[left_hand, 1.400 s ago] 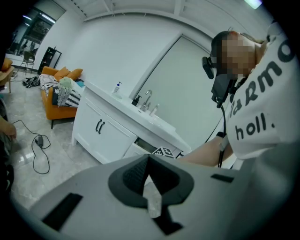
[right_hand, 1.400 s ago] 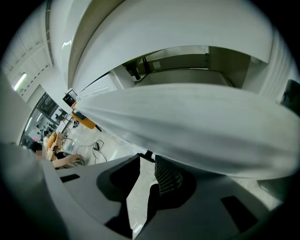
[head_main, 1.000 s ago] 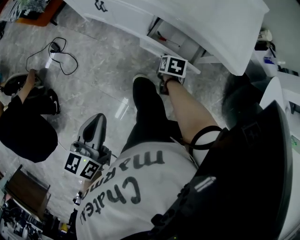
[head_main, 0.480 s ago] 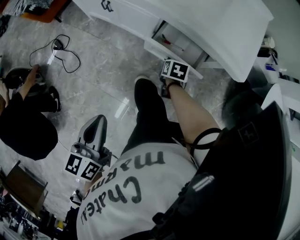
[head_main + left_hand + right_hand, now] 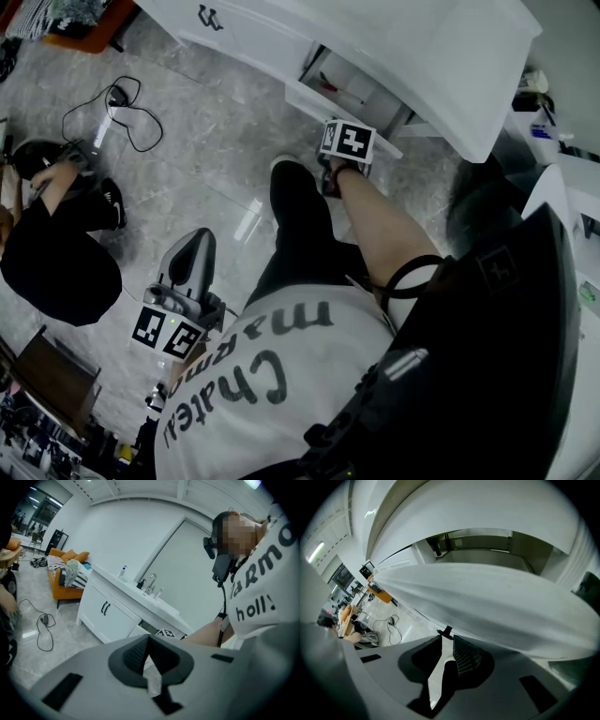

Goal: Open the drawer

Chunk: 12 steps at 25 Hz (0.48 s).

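A white drawer (image 5: 345, 86) stands pulled out of the white cabinet (image 5: 441, 47), with small items lying inside. My right gripper (image 5: 339, 131), under its marker cube, points steeply down at the drawer's front edge. In the right gripper view the white drawer front (image 5: 497, 606) fills the picture. Its small black handle (image 5: 446, 631) sits between the tips of the right gripper (image 5: 447, 637), whose jaws are opening slightly. My left gripper (image 5: 193, 242) hangs low over the floor, far from the cabinet. The jaws of the left gripper (image 5: 149, 638) are shut with nothing in them.
A person in black (image 5: 56, 262) crouches on the grey tiled floor at the left, near a looped cable (image 5: 112, 105). Cabinet doors with dark handles (image 5: 210, 16) lie left of the drawer. The wearer's leg (image 5: 302, 220) stands just below it. An orange sofa (image 5: 65, 569) is far left.
Both grippers keep their places and the drawer stays as far out as before. The crouching person at the left has shifted a little.
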Each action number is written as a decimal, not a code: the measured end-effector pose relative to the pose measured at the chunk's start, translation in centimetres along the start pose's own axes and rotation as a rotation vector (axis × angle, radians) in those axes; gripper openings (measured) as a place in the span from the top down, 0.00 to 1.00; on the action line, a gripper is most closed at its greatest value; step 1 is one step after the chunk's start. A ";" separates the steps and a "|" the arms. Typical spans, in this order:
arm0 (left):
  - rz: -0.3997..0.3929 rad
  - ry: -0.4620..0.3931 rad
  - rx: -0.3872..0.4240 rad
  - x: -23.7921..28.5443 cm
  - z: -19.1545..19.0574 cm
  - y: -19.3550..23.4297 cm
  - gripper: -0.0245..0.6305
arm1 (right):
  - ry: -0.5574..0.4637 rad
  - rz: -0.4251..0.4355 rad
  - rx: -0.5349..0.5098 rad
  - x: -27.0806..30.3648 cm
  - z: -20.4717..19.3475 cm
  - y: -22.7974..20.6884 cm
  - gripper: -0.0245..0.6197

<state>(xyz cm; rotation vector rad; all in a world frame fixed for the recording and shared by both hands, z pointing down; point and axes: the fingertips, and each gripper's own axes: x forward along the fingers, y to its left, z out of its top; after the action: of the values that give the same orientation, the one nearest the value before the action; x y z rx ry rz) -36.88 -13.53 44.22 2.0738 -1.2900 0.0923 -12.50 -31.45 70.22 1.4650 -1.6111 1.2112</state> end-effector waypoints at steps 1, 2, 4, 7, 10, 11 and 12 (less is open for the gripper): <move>0.001 0.000 0.002 0.0 0.1 -0.1 0.95 | 0.007 0.010 0.017 0.1 0.0 0.0 0.84; 0.003 0.000 0.005 0.0 0.2 -0.2 0.95 | 0.014 0.019 0.037 0.1 0.1 0.0 0.83; 0.006 -0.003 0.014 -0.2 0.7 -0.2 0.95 | 0.024 0.028 0.062 0.1 0.2 0.1 0.83; 0.014 -0.012 0.027 -0.3 1.4 -0.2 0.95 | 0.032 0.025 0.068 0.2 0.2 0.4 0.82; 0.019 -0.019 0.022 -0.3 1.5 -0.5 0.95 | 0.044 0.008 0.073 0.2 -0.1 0.0 0.81; 0.021 -0.018 0.022 -0.2 1.5 -0.6 0.95 | 0.047 0.004 0.071 0.2 -0.1 0.0 0.81; 0.021 -0.017 0.023 -0.1 1.5 -0.6 0.95 | 0.050 0.001 0.068 0.3 -0.1 0.1 0.81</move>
<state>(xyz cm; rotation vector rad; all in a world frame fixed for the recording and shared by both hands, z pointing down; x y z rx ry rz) -36.87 -14.13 42.66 2.0850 -1.3278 0.0994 -12.67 -31.50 70.46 1.4634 -1.5514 1.3045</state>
